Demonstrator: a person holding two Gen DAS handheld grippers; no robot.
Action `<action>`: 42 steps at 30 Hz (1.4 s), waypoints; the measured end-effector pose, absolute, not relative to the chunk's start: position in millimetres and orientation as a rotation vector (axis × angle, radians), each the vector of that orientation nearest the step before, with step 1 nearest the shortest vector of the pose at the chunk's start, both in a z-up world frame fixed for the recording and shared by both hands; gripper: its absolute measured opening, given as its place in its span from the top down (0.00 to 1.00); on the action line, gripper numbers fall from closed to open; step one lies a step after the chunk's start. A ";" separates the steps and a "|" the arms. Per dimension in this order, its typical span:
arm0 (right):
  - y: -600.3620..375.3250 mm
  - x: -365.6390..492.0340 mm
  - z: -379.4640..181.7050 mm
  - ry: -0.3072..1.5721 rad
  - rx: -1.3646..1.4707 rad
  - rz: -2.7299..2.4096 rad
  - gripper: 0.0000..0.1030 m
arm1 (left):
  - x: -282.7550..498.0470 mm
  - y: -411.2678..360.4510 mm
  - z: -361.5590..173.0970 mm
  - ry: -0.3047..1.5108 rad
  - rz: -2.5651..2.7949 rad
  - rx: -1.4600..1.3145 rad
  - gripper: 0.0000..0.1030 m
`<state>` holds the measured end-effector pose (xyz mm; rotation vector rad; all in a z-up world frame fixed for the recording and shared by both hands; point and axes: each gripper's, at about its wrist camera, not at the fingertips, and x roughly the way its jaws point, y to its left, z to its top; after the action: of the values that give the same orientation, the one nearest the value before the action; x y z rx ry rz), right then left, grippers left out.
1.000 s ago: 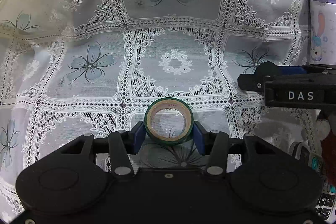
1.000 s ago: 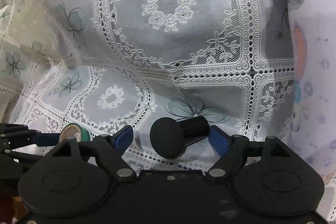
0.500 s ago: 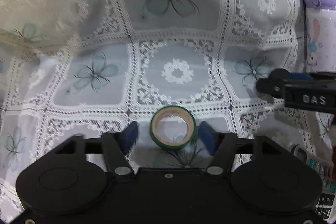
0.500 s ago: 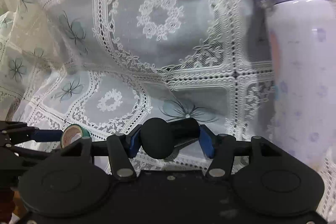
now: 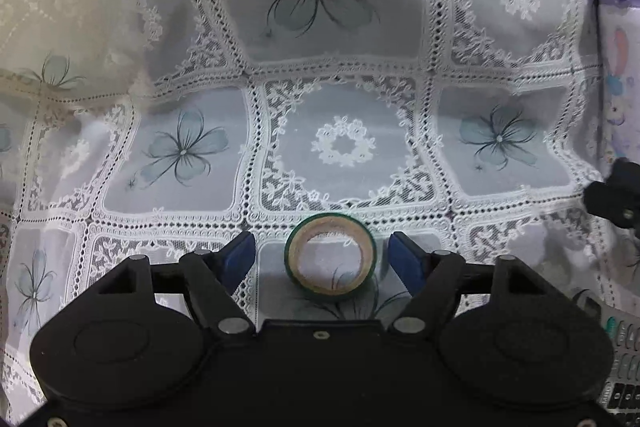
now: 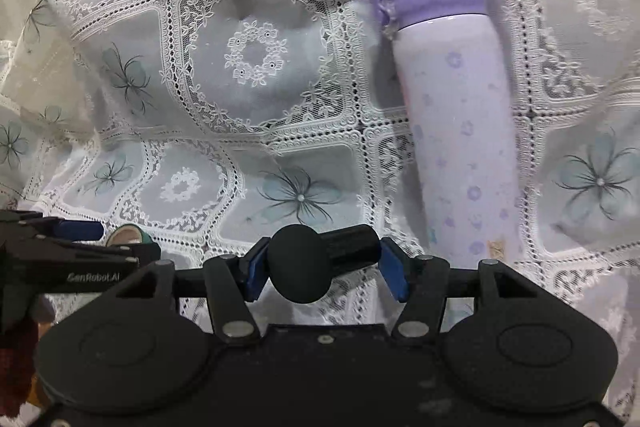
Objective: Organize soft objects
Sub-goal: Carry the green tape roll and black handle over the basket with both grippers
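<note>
A green tape roll (image 5: pixel 330 257) lies on the lace tablecloth (image 5: pixel 340 27) between the blue pads of my left gripper (image 5: pixel 324 257), which is open and clear of the roll on both sides. The roll also shows in the right wrist view (image 6: pixel 127 235), partly hidden behind the left gripper (image 6: pixel 72 251). My right gripper (image 6: pixel 325 267) is shut on a black round-headed massage attachment (image 6: pixel 316 263) and holds it above the cloth, just left of the bottle.
A white bottle with a purple lid (image 6: pixel 452 99) lies on the cloth ahead of the right gripper; it also shows at the right edge of the left wrist view (image 5: pixel 618 59). A calculator (image 5: pixel 620 359) lies at the lower right. Something dark red (image 6: pixel 16 363) sits at the lower left.
My left gripper has opened and let go of the tape roll, which now rests on the cloth. My right gripper has closed on the black attachment and drawn back, so the whole bottle shows.
</note>
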<state>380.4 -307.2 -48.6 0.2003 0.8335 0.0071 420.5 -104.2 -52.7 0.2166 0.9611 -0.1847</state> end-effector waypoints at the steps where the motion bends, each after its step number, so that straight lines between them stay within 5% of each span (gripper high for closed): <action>1: -306.8 377.7 -48.9 0.836 0.200 0.006 0.45 | 420.1 -104.3 -54.3 0.964 -0.179 0.220 0.34; 6: -305.2 367.5 -50.5 0.844 0.210 0.006 0.45 | 419.3 -97.6 -55.6 0.964 -0.201 0.181 0.54; 22: -322.2 325.9 -47.2 0.850 0.268 -0.099 0.45 | 402.2 -151.9 -14.3 0.897 -0.260 0.203 0.54; 42: -369.0 190.2 -36.7 0.823 0.285 -0.389 0.45 | 283.2 -273.1 3.6 0.872 -0.611 0.320 0.54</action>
<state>190.2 -369.0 -36.7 0.2847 0.8232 -0.3886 283.2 -273.1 3.6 0.3195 0.8719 -0.6114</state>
